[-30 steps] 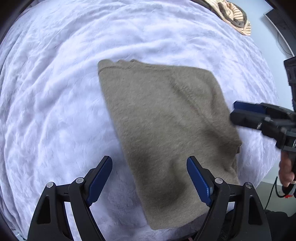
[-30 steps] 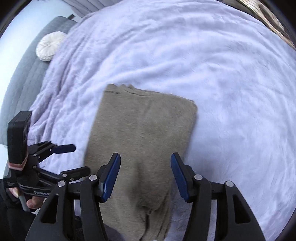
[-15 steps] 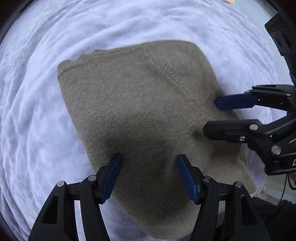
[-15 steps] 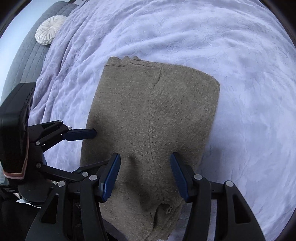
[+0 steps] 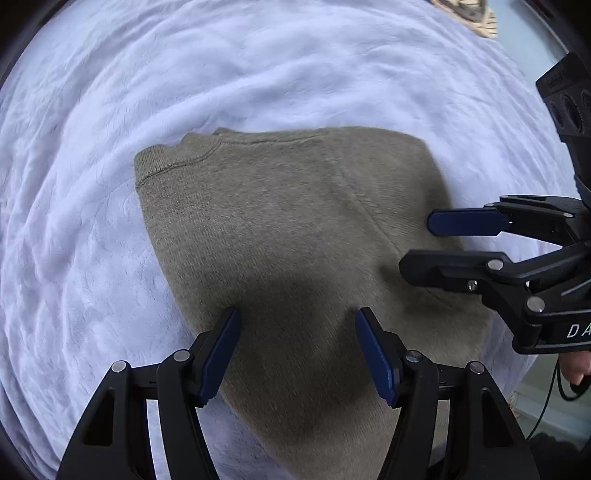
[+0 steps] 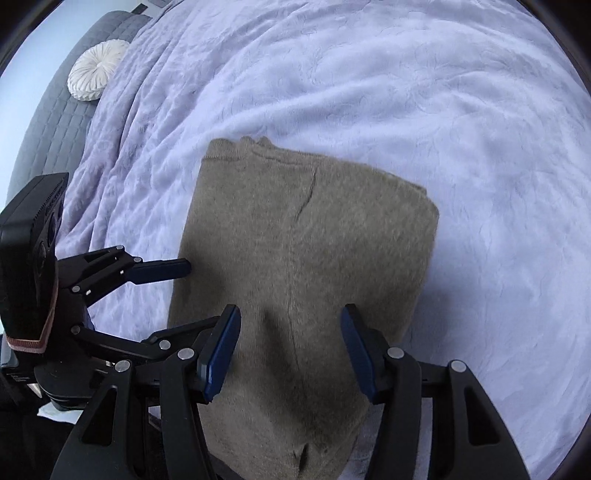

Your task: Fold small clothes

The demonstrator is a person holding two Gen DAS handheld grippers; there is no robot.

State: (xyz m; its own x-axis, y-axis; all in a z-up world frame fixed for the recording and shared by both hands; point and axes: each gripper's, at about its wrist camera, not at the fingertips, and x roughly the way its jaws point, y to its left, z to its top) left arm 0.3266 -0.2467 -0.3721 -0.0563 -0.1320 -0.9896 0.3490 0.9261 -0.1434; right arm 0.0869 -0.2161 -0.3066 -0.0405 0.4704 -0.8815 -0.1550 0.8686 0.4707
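Note:
A folded olive-brown knit garment (image 5: 295, 229) lies flat on the lavender bedspread (image 5: 110, 110), its ribbed collar at the far end; it also shows in the right wrist view (image 6: 306, 240). My left gripper (image 5: 297, 350) is open and empty, hovering over the garment's near left part. My right gripper (image 6: 288, 347) is open and empty over the garment's near middle. The right gripper also shows in the left wrist view (image 5: 417, 240) at the garment's right edge. The left gripper shows in the right wrist view (image 6: 177, 299) at the garment's left edge.
The lavender bedspread (image 6: 443, 110) stretches all around the garment. A white round cushion (image 6: 94, 74) rests against a grey quilted headboard (image 6: 48, 118) at far left. A patterned tan item (image 5: 465, 14) lies at the bed's far right edge.
Both grippers moved forward over the garment from its near end, then drew back slightly. Both stayed open. The garment has not moved.

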